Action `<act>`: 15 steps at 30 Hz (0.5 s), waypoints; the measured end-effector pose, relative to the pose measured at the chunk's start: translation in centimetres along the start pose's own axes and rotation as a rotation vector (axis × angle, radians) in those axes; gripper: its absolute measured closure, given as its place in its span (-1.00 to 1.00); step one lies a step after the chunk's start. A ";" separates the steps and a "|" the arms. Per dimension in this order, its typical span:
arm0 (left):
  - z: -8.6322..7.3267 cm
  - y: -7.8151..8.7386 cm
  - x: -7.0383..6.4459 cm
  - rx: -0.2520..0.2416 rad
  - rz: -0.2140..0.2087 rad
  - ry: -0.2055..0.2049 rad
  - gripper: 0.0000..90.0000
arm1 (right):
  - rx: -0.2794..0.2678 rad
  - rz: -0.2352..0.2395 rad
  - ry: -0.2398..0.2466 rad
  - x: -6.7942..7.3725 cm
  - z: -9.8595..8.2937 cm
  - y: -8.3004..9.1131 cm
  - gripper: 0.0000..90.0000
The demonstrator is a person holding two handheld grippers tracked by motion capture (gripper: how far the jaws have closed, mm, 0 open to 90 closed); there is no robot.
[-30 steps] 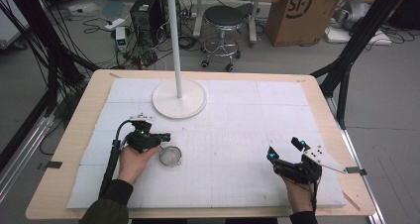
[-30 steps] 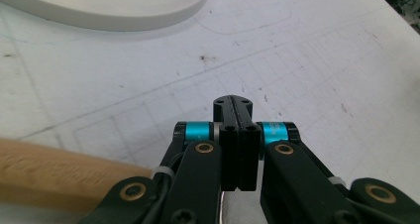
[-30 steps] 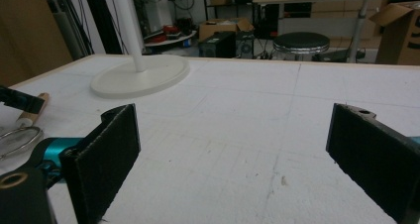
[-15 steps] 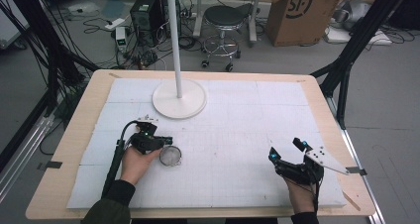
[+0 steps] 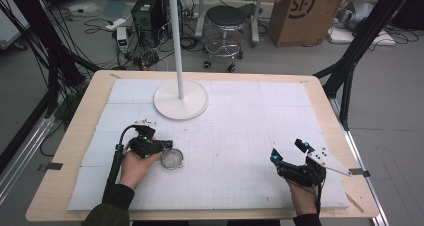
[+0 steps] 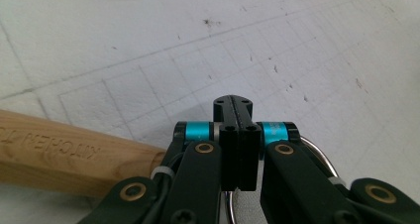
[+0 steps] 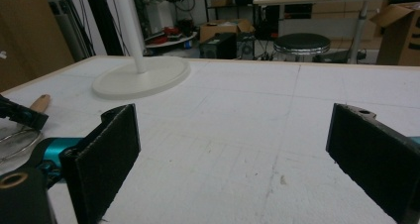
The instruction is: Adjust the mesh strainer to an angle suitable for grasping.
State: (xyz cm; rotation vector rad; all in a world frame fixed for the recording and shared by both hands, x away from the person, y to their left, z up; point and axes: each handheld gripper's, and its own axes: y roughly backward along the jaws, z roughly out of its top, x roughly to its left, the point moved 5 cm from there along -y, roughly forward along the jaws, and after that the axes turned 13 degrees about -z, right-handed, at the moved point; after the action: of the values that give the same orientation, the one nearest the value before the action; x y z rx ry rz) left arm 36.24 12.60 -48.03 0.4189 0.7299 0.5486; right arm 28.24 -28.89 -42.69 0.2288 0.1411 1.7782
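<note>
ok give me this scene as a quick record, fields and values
surface: white gridded mat on a wooden table
left gripper: shut, jaws pressed together, at the strainer's rim
strainer: small round metal mesh, lying on the mat, wooden handle beside the gripper
right gripper: open, jaws wide apart, holding nothing, near the mat's right front
stand: white pole on a round base, upright at the mat's far side
whether the strainer is lifted: cannot tell
</note>
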 end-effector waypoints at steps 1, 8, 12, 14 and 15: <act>-0.1 -0.2 0.0 0.018 0.021 -0.018 1.00 | 0.001 0.002 0.000 0.1 0.0 0.0 -0.88; -0.5 -0.1 -0.3 0.051 0.007 -0.028 1.00 | -0.001 0.004 -0.001 0.1 0.0 0.0 -0.88; -1.4 0.6 -1.0 0.086 -0.027 -0.037 1.00 | 0.000 -0.001 -0.012 -0.2 0.0 0.0 -0.88; -2.1 1.0 -1.3 0.090 -0.050 -0.033 1.00 | 0.002 0.002 -0.011 -0.1 0.0 -0.1 -0.88; -2.5 1.3 -1.5 0.086 -0.063 -0.025 1.00 | 0.001 0.002 -0.009 -0.1 0.0 -0.1 -0.88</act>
State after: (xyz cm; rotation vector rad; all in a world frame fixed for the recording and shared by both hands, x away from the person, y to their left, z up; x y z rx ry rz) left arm 33.12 13.12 -48.27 0.4808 0.7419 0.4530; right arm 28.38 -28.97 -42.71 0.2379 0.1349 1.7791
